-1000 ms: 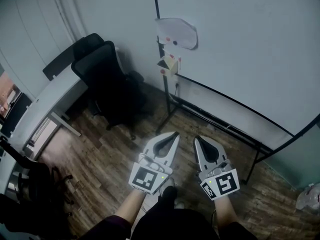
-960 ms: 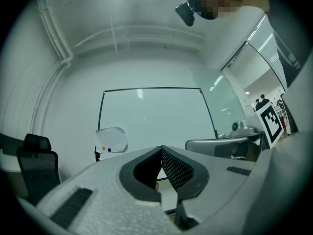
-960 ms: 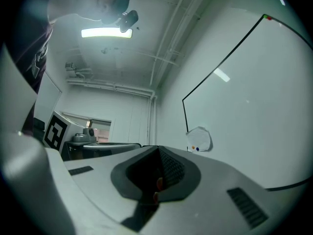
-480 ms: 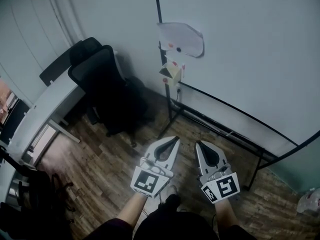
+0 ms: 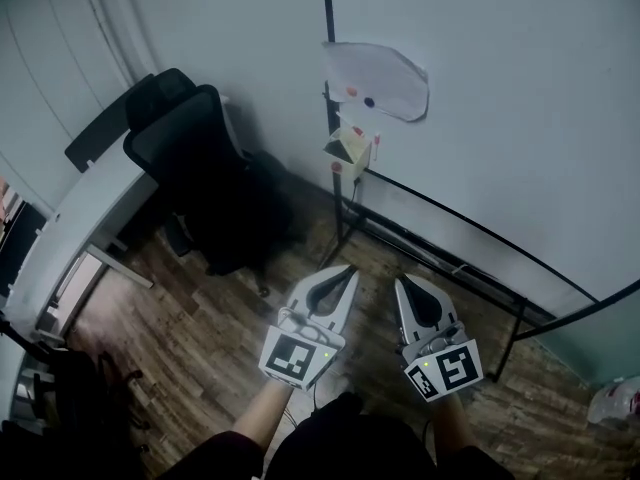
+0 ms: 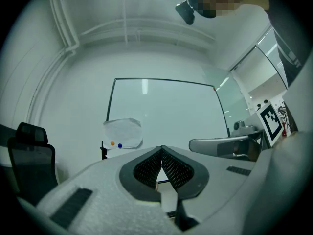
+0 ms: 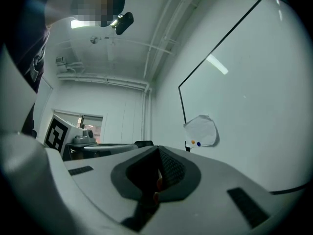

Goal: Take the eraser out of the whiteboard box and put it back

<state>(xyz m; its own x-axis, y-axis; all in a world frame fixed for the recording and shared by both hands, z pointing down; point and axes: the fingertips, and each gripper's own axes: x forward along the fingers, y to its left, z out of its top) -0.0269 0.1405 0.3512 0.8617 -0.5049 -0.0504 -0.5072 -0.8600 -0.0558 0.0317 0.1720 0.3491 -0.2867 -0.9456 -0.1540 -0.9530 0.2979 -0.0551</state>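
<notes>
White and glossy, the whiteboard (image 5: pixel 500 118) filled the upper right of the head view. It was rimmed in thin black metal and carried on a black tubular stand (image 5: pixel 440 256) whose rails crossed low in front of it. Dark wood-grain planks made up the floor (image 5: pixel 200 313), with an open strip of it between the stand and the person's feet. A pale, smooth desk (image 5: pixel 90 213) ran along the left side, and a black office chair (image 5: pixel 195 163) with a padded, curved back stood against the desk's near edge, well apart from the whiteboard's left edge.

Low in the head view, the left gripper (image 5: pixel 349 269) and the right gripper (image 5: pixel 401 280) were held side by side. Both were grey-white moulded plastic with dark ribbed pads, and each bore a cube of black-and-white square markers. Both pointed toward the board and stood well short of it. In each gripper view the jaws were clenched tip to tip with nothing between them.

A crumpled, rounded sheet of paper (image 5: pixel 378 76) hung at the whiteboard's left edge under an orange magnet (image 5: pixel 352 92) and a blue magnet (image 5: pixel 369 101). Just below it, on that same edge, sat the whiteboard box (image 5: pixel 350 149). It was small, cream-walled and open-topped, with red spots at its sides. Its inside showed only a dark greenish shape, too small to tell as the eraser.
</notes>
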